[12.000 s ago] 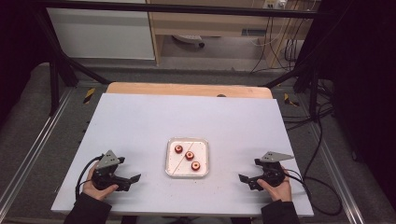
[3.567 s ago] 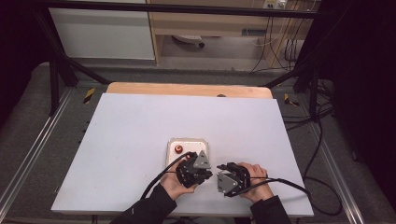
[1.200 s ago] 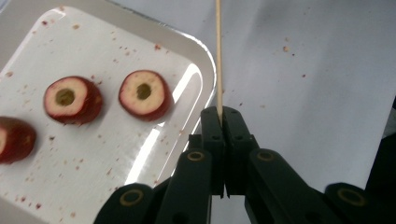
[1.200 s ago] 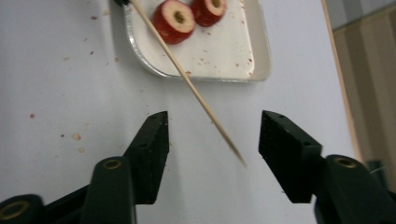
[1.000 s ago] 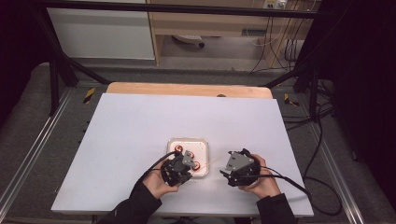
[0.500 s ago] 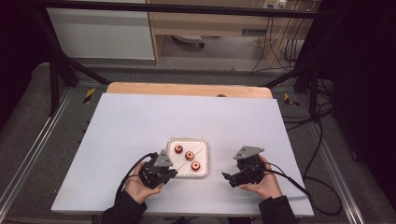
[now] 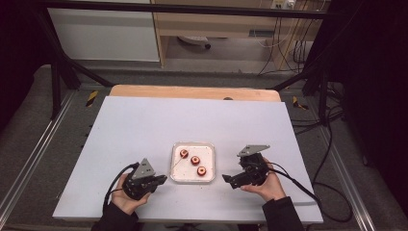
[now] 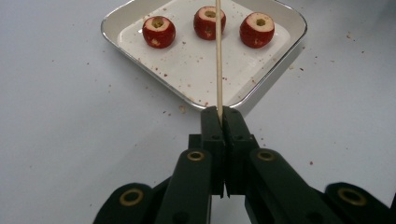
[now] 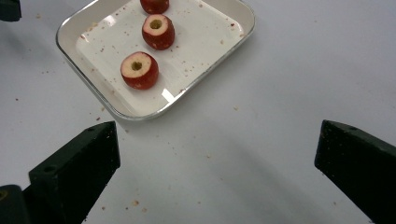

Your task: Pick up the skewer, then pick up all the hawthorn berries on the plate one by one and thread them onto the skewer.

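A white square tray (image 7: 210,159) near the table's front holds three red cored fruits (image 7: 195,160), each with a hole through its middle. Left of the tray, my left gripper (image 7: 161,179) is shut on a thin wooden skewer (image 7: 174,166). In the left gripper view the skewer (image 8: 218,56) runs from the shut gripper (image 8: 222,114) out over the tray rim (image 8: 261,88) toward the middle fruit (image 8: 209,21). My right gripper (image 7: 230,181) sits right of the tray. In its own view the right gripper (image 9: 217,133) stands wide open and empty, short of the nearest fruit (image 9: 139,70).
The tray rests on a white tabletop (image 7: 144,130) dotted with red crumbs around it. A wooden strip (image 7: 192,92) runs along the far edge. Cables trail from both grippers toward the front edge, and black frame posts stand beyond the table.
The hands met in front of the tray, then drew apart. My left gripper has moved left with the skewer in it. My right gripper has moved right and opened.
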Demonstrator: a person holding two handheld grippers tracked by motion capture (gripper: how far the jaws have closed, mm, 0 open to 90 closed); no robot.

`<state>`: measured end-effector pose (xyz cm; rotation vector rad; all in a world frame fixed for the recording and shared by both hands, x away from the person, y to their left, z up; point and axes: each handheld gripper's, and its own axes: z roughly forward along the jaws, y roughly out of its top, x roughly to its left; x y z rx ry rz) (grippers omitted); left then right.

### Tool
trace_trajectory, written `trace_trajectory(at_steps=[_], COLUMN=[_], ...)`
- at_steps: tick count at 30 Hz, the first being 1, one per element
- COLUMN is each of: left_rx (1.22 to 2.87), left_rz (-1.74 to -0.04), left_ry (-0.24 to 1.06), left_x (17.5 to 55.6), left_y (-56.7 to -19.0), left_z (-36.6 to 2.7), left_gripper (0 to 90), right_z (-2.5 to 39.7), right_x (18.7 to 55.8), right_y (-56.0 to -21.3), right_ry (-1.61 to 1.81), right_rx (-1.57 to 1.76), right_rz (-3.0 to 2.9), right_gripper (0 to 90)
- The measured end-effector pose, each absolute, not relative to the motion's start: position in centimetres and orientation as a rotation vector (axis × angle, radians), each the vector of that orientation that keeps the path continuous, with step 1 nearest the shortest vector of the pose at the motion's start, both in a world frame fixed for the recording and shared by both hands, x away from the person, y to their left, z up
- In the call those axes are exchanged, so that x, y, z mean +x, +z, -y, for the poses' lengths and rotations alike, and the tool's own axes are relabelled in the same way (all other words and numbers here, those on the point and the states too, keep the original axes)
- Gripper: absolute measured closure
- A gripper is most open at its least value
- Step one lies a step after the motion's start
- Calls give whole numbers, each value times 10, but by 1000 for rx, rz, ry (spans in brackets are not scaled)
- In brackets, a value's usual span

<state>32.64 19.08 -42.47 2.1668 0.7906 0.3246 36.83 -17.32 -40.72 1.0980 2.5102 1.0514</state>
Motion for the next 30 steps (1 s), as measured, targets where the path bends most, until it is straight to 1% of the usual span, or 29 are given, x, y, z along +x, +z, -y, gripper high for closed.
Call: trace_trajectory(at_steps=[10, 18, 25, 30], left_rx=[2118, 2116, 2110, 2111], left_rz=[-805, -806, -818, -825], left_ry=[339, 330, 324, 321], left_x=[322, 322, 324, 325], left_y=[-427, -429, -431, -432], left_z=[-203, -206, -209, -209], left_gripper=[886, 886, 886, 885], right_z=[150, 129, 106, 92], right_x=[376, 382, 393, 399], right_y=[-404, -397, -394, -395], right_ry=[1045, 1021, 968, 919], right_rx=[1110, 1099, 1073, 1044], right_rz=[-2550, -2594, -2669, -2724], right_gripper=[6, 17, 83, 161])
